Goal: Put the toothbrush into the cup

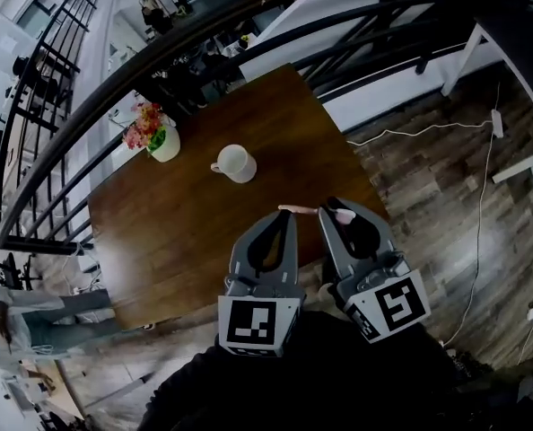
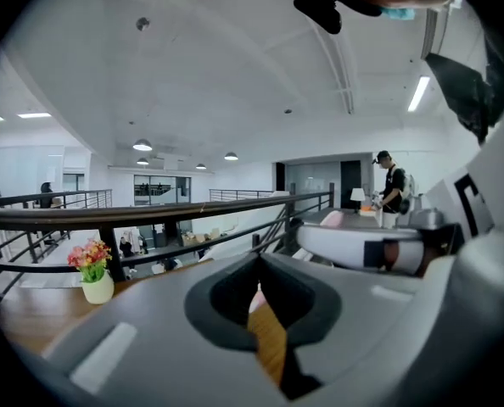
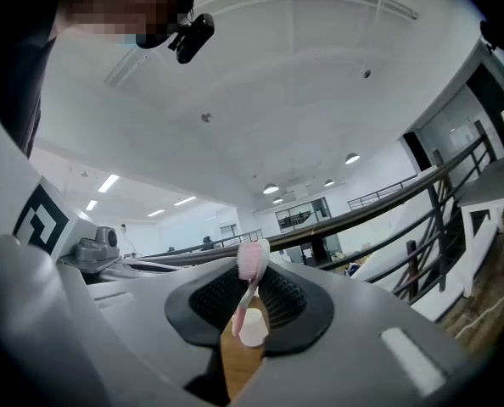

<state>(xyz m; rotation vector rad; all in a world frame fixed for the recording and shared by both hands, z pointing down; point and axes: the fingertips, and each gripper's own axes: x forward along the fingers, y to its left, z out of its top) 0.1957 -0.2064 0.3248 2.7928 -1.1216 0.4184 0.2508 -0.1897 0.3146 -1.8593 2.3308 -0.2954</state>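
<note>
Right hand-held gripper (image 1: 338, 206) is clamping the toothbrush (image 1: 299, 210) near its bristle head. Its jaws are narrowed onto the brush, not fully together. Left hand-held gripper (image 1: 289, 212) is closed to a thin slit, with the pink handle end sitting between its tips. It looks pinched there too, though contact is hard to confirm. So the brush is hanging crosswise between the two tips, roughly level, above the near part of the surface (image 1: 186, 232) and not touching it.

Cup (image 1: 237, 162) is standing upright further out and slightly left, well apart from the brush, handle pointing left, mouth facing up.

My read for this step:
- One end has to be let go before anything goes in.
- Best if the left is releasing while the right is tipping the brush handle-down.
- Then it's centring over the mouth and lowering until the handle is inside the wall, and only then opening.
- Opening early risks the brush glancing off the rim or knocking the cup over.

Around:
- Flower pot (image 1: 163, 142) is sitting left of the cup, near but apart. It's off the straight path, so only a concern if the left hand swings wide.
- Railing (image 1: 87, 106) is running past the far edge.
- A person (image 1: 33, 317) is standing off the surface at lower left.
- Cable (image 1: 428, 133) is trailing across the floor on the right.
- Nothing is lying between brush and cup.
</note>
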